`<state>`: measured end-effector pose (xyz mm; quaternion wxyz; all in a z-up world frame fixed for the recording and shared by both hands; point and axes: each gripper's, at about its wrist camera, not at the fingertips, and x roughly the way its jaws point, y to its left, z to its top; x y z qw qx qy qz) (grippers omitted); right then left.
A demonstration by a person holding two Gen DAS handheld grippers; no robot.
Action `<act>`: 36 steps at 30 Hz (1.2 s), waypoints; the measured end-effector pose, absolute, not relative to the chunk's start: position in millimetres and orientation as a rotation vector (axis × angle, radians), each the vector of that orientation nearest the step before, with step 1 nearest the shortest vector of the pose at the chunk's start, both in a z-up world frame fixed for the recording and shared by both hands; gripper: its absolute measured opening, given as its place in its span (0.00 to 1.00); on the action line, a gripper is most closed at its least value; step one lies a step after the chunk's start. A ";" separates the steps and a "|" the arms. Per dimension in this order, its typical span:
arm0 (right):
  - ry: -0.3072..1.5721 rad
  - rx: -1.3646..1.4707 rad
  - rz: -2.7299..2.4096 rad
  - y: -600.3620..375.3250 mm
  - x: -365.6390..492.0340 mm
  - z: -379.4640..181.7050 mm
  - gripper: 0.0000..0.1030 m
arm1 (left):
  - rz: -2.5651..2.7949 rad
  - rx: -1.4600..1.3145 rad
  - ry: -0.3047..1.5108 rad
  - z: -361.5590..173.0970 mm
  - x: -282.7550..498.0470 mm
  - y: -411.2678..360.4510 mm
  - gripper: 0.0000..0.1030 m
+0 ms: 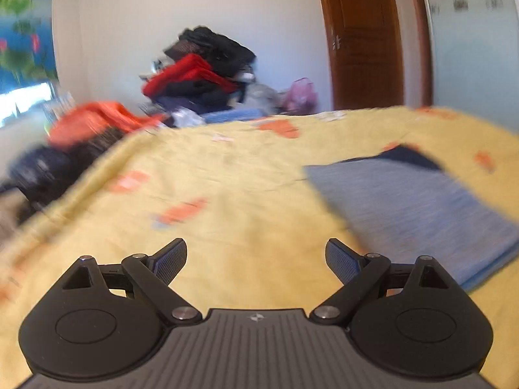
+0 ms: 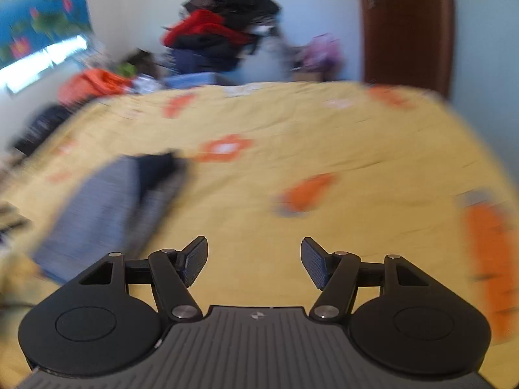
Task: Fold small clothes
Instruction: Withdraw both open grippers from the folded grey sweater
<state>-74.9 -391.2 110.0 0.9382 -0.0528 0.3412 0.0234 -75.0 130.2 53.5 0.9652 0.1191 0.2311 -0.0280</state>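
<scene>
A folded blue-grey striped garment (image 1: 412, 207) with a dark navy part at its far end lies on the yellow bedspread (image 1: 227, 194). In the left wrist view it is to the right of my left gripper (image 1: 256, 259), which stands open and empty above the spread. In the right wrist view the same garment (image 2: 103, 207) lies to the left of my right gripper (image 2: 254, 259), also open with nothing between its fingers. Neither gripper touches the cloth. Both views are blurred.
The bedspread (image 2: 324, 149) has orange flower prints. Beyond the bed's far edge a heap of red, black and navy clothes (image 1: 204, 71) is stacked against the wall, with orange clothing (image 1: 94, 120) to the left. A brown wooden door (image 1: 366, 39) stands at the back right.
</scene>
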 end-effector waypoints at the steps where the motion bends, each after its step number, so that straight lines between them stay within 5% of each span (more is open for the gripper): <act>1: 0.679 -0.233 -0.042 -403.3 -80.5 117.8 0.69 | -0.002 0.303 0.462 58.8 -72.2 143.7 0.91; 6: 0.379 -1.267 -0.474 -418.3 -109.8 92.2 0.89 | 0.228 0.250 0.378 103.9 -75.4 197.5 0.91; 8: 0.317 -1.364 -0.479 -414.0 -114.2 86.7 0.94 | 0.187 0.144 0.334 110.3 -87.5 189.7 0.95; 13: 0.265 -0.856 -0.196 -342.5 -127.3 103.8 0.98 | 0.019 0.035 0.365 81.8 -102.5 113.4 0.95; 20: 0.464 0.100 0.415 -266.9 -140.8 86.7 0.99 | -0.168 -0.043 0.476 37.4 -126.6 26.4 0.95; 27: 0.514 0.114 0.454 -251.2 -172.9 85.2 0.99 | -0.156 -0.014 0.531 8.0 -143.2 2.7 0.95; 36: 0.558 -0.241 0.451 -349.7 -285.6 186.5 1.00 | -0.151 -0.276 0.612 -0.9 -128.8 44.5 0.98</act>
